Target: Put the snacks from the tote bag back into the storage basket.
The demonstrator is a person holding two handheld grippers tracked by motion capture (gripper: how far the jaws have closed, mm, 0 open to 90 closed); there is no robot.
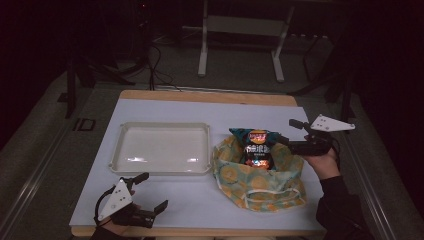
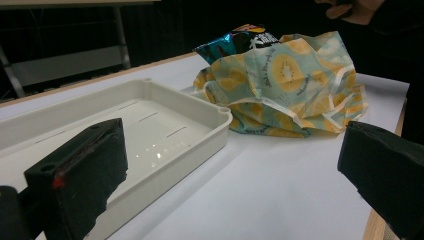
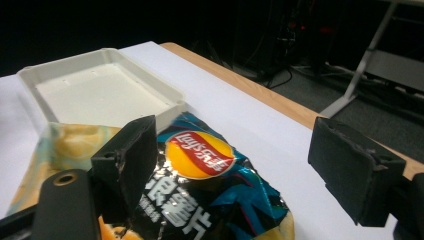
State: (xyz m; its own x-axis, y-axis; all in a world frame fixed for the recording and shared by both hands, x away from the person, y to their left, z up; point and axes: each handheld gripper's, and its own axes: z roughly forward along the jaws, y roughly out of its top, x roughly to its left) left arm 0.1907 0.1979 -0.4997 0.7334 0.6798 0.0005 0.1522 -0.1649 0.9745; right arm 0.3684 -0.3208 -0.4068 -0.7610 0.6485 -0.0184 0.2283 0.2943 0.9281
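A dark chip bag (image 1: 257, 147) with a red-and-yellow logo stands in an open yellow-patterned cloth bag (image 1: 260, 187) right of the table's middle. My right gripper (image 1: 286, 131) hovers just right of the chip bag's top, held level and pointing left, jaws open. In the right gripper view the chip bag (image 3: 200, 165) lies below and between the spread jaws (image 3: 232, 155), untouched. A white tray (image 1: 160, 125) sits empty to the left. My left gripper (image 1: 154, 190) rests open near the front left edge. In the left gripper view, its jaws (image 2: 230, 170) frame the tray (image 2: 215, 115) and the cloth bag (image 2: 295, 85).
A white sheet (image 1: 165, 107) covers the wooden table. Beyond the far edge are a white metal stand (image 1: 202, 55) and cables on a dark floor. A person's right hand and dark sleeve (image 1: 335, 195) come in at the lower right.
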